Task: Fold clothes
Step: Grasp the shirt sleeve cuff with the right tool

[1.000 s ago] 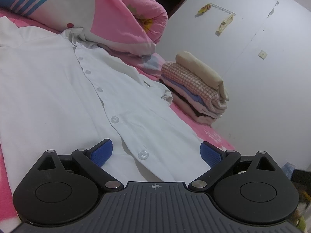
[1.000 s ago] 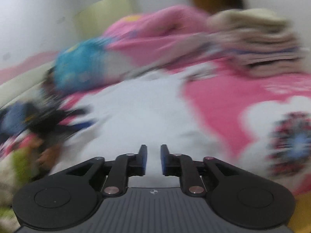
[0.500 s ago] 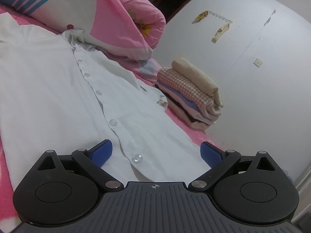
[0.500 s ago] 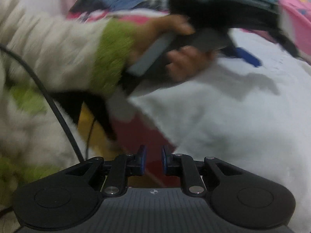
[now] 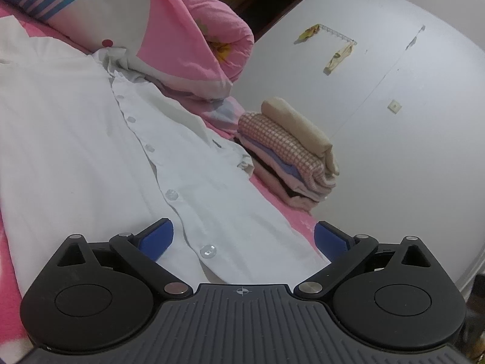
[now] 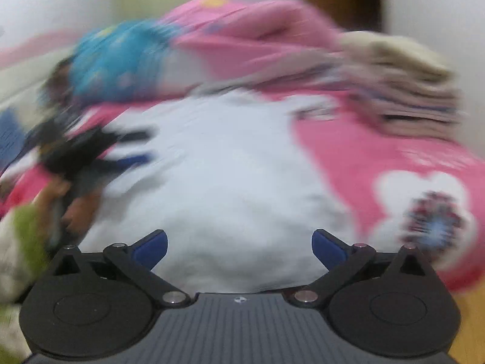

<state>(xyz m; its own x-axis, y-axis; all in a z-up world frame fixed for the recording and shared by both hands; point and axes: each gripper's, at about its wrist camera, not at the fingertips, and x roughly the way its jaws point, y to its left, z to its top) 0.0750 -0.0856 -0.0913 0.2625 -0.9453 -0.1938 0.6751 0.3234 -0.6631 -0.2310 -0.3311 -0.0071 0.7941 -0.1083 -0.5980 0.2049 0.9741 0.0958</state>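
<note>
Between and just beyond the blue pads of the left gripper (image 5: 244,238) lies the white button-front cotton shirt (image 5: 91,151), spread flat on the pink flower-print bedsheet (image 5: 272,197). Its button placket runs from the space between the pads away toward the collar at the far left. The left gripper's jaws stand wide apart, one on either side of the hem and clamped on nothing.

From the right wrist view, which is blurred, the same shirt (image 6: 224,182) fills the space ahead of the right gripper (image 6: 239,247), whose jaws are opening wide with no cloth pinched between them. To its left the left gripper (image 6: 91,154) shows as a dark smear over the shirt's edge, held by a hand (image 6: 72,203) in a green-cuffed cream sleeve (image 6: 21,242).

Beyond the shirt lies a bunched pink-and-white quilt (image 5: 188,39). To the right, against the white wall (image 5: 394,121), sits a stack of folded clothes (image 5: 291,151) with a cream roll on top.
</note>
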